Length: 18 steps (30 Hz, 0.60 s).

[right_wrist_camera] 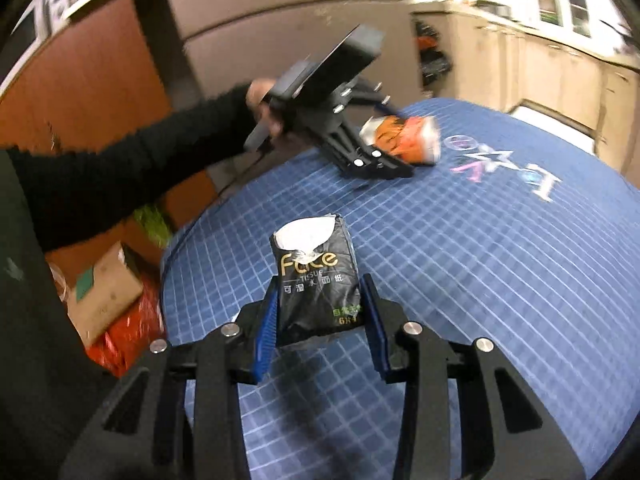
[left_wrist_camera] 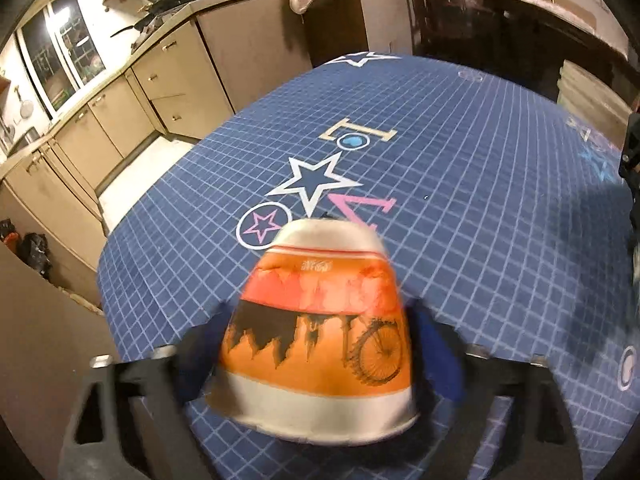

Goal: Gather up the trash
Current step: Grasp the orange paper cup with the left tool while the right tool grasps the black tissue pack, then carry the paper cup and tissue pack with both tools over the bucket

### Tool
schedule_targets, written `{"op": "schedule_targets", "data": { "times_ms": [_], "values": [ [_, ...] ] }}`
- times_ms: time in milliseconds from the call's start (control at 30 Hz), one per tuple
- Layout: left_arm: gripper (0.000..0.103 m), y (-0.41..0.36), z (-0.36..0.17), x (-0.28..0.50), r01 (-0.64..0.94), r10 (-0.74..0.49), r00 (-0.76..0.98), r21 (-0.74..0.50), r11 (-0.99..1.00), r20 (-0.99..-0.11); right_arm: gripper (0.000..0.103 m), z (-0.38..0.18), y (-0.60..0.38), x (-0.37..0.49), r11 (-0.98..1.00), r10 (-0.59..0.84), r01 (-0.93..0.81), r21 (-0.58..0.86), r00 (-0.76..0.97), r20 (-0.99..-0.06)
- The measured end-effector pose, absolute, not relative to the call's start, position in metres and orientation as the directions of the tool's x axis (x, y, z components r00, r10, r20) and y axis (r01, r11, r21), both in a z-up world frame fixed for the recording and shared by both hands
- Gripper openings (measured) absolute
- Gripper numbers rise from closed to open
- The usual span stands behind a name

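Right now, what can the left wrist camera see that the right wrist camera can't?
Only the left wrist view shows the kitchen cabinets, a pan on the counter, and the bicycle picture on the orange paper cup held in the left claw.

Only the right wrist view shows the black tissue pack gripped in the right claw, the person's black sleeve, and a cardboard box on the floor.

Both show the cup and the blue grid tablecloth.

One paper cup (left_wrist_camera: 316, 332), one tissue pack (right_wrist_camera: 314, 284), two claws (right_wrist_camera: 320, 320), one table (right_wrist_camera: 480, 280)
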<state>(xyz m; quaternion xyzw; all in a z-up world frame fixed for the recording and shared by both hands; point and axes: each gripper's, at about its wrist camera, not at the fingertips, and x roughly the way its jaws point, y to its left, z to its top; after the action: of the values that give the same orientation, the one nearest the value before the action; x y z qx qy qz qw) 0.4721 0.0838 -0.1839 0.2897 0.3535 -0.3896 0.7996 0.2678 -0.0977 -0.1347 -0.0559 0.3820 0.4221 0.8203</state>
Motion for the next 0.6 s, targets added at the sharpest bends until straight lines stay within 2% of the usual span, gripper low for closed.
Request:
{"op": "schedule_targets", "data": {
  "times_ms": [267,533,600],
  "values": [
    [0.076,0.081,-0.153,0.432,0.720,-0.413,0.582,0.208,0.662,-0.701,0.037,-0.116,-0.148,0.248,0.806,0.564,-0.527,0.270,0.543,-0.623],
    [0.076,0.025,-0.108,0.342,0.567,-0.341,0.707,0.208,0.797,-0.619,0.037,-0.100,-0.200,0.217,0.910,0.414,-0.303,0.282,0.677,-0.609],
    [0.075,0.008,-0.101,0.325,0.555,-0.359,0.707,0.163,0.816,-0.610,0.037,-0.097,-0.213,0.206,0.925,0.378,-0.261,0.276,0.702,-0.604]
  ]
}}
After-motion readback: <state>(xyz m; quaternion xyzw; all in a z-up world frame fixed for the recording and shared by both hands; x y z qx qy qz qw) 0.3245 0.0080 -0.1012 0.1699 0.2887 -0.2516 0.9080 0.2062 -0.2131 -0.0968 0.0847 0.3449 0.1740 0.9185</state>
